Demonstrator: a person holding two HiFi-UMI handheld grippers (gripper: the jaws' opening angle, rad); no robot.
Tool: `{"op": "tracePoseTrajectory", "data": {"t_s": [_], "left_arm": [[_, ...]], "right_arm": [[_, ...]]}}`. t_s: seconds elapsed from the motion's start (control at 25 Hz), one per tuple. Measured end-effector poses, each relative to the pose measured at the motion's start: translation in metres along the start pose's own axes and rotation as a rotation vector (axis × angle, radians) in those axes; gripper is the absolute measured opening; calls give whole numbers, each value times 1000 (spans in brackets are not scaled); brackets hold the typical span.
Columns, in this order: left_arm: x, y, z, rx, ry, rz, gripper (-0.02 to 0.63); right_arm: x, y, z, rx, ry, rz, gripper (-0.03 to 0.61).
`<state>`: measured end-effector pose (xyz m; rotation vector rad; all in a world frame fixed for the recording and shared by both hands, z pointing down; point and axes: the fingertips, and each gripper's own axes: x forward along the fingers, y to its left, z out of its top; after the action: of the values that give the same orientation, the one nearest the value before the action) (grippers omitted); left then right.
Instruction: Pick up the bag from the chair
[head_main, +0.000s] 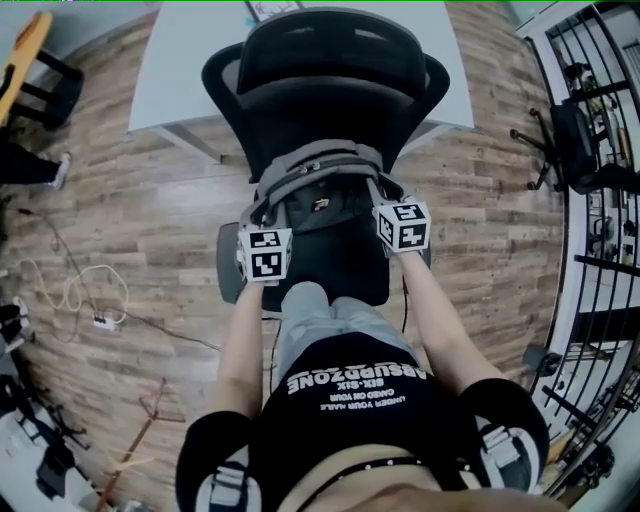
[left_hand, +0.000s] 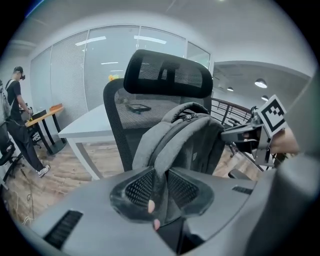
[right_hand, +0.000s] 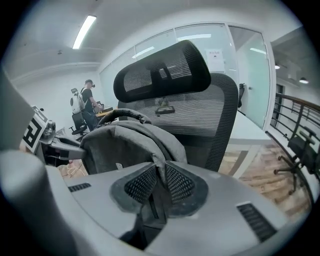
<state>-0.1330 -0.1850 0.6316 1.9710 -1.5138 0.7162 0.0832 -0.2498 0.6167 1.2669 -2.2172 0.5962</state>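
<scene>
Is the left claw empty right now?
No: the left claw is shut on a shoulder strap of the grey fabric backpack on the black mesh office chair.

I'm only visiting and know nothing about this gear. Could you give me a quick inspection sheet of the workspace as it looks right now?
Surface: black chair on a wooden floor; its seat carries the bag.
Job's things: grey bag upright on the seat against the backrest, apparently not yet lifted.
Clutter: dark gear at the floor's left edge, too small to name.
Grippers: left gripper shut on a bag strap; right gripper shut on the other strap.
Cables: white cable looped on the floor, left of the chair.
Surroundings: white table behind the chair; black railing at right; a person standing far off.
</scene>
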Motion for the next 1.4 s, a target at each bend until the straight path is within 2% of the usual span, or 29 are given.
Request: {"op": "tracePoseTrajectory", "data": {"t_s": [0.28,0.52,1.0,1.2,1.4], "left_arm": [[-29,3,22,60,-53,-1,94],[-66,-7,57,86,-150,0,93],[-156,-19,120,50,-345,-61,94],[-186,-24,131,70,-384,-37,94],[-197,-31,127,70,-380,-61,93]], "right_arm": [[-31,16,22,58,-55,15,71],[-70,21,48,96,-123,30,71],[-155,46,114,161,-300,68,75],[-180,53,120,174,-326,90,75],[-190,57,118,182,-320,106,75]]}}
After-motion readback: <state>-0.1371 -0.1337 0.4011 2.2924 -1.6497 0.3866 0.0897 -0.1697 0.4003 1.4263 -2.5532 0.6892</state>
